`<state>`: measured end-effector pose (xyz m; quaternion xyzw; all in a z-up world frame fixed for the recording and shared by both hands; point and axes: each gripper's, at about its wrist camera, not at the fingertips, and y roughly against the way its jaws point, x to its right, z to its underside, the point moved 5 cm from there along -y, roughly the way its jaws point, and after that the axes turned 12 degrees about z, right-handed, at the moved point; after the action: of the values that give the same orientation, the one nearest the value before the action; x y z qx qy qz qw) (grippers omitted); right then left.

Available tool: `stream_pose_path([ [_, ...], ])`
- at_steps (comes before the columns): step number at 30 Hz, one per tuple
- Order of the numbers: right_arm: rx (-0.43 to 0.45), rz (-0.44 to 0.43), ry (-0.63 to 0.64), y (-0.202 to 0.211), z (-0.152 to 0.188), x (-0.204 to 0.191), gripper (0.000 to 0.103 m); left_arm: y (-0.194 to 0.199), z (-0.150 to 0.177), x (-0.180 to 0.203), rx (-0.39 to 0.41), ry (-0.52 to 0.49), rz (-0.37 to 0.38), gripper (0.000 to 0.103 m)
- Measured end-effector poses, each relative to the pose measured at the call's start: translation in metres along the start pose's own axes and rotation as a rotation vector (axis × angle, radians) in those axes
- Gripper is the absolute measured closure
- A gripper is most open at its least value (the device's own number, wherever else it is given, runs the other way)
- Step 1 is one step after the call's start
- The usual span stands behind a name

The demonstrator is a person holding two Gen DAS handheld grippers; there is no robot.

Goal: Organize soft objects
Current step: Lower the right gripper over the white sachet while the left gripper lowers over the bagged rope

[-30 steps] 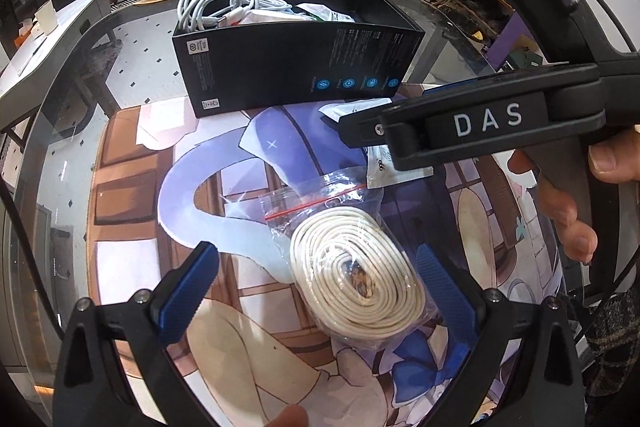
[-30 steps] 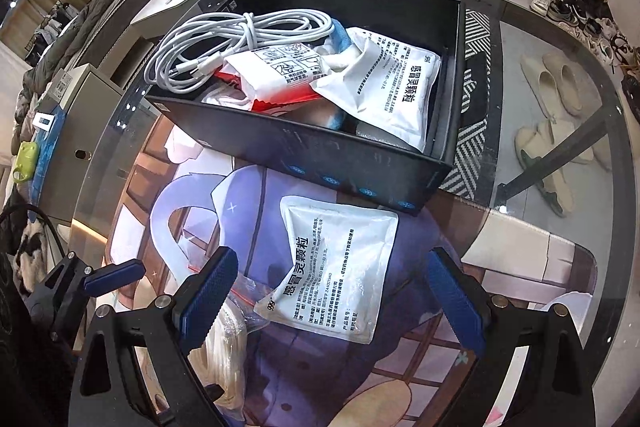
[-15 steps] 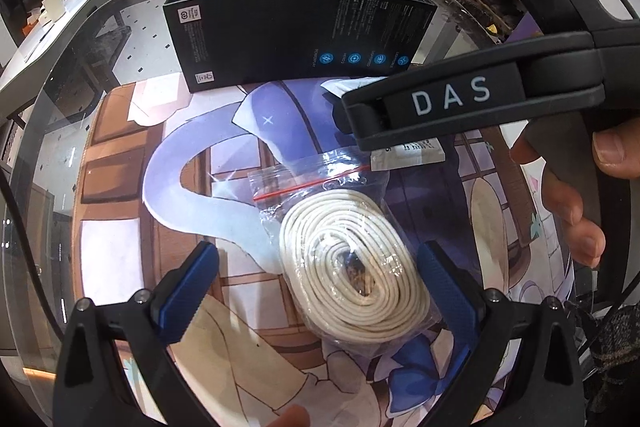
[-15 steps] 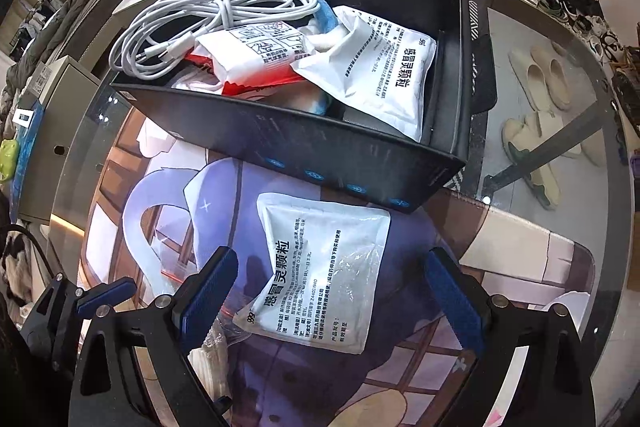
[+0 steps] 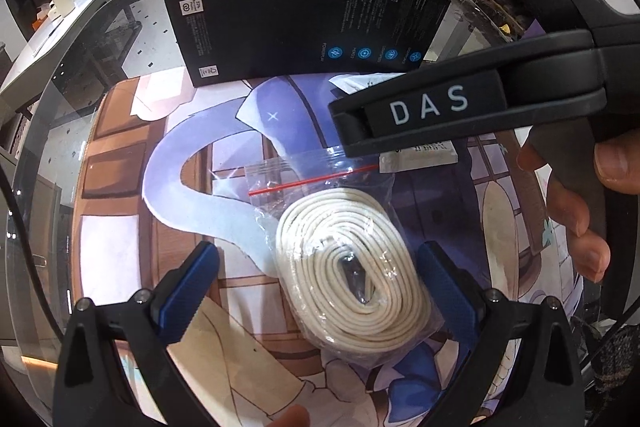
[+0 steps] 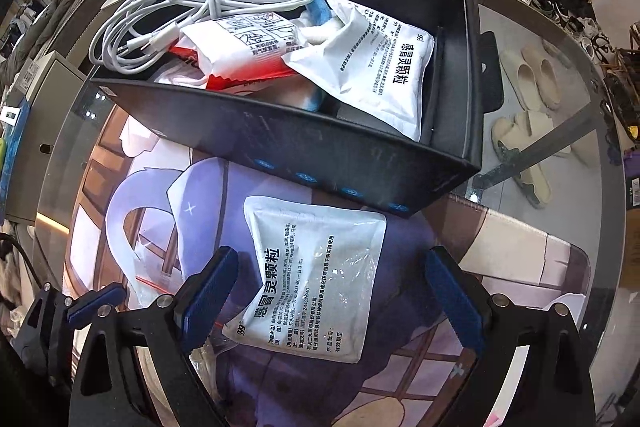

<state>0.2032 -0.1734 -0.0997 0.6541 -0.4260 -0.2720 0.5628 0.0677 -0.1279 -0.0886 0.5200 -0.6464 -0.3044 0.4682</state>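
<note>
Already packed in the black box [image 6: 460, 75] at the far side of the bench [image 6: 560, 131]: white cable [image 6: 200, 11] and several pouches. Left out on the near mat: bagged cord coil [image 5: 352, 267] between the spread, empty left claw [image 5: 316, 283], and a white sachet [image 6: 312, 283] between the spread, empty right claw [image 6: 332, 291]. Judged mostly done, two items remaining.

We see a glass counter [image 6: 532, 115] carrying a printed mat [image 5: 120, 187]; on the mat lie a black box [image 6: 320, 163], a white sachet [image 6: 316, 279] and a bagged cord coil [image 5: 352, 275].
</note>
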Motion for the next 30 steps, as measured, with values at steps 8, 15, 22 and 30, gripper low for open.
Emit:
stream_pose_path([
  [8, -0.010, 0.047, 0.006, -0.001, -0.001, -0.009, 0.008, -0.007, -0.004, 0.012, -0.011, 0.007, -0.070, 0.003],
  [15, -0.021, 0.050, -0.010, 0.000, -0.002, -0.004, 0.014, -0.010, -0.007, 0.018, -0.010, -0.008, -0.092, 0.004],
  [22, -0.021, 0.057, -0.017, 0.005, 0.002, 0.003, 0.021, -0.009, -0.002, 0.013, -0.020, -0.014, -0.088, 0.005],
  [30, -0.033, 0.063, -0.023, 0.007, 0.013, 0.005, 0.029, -0.001, 0.003, 0.005, -0.045, -0.020, -0.085, 0.018],
])
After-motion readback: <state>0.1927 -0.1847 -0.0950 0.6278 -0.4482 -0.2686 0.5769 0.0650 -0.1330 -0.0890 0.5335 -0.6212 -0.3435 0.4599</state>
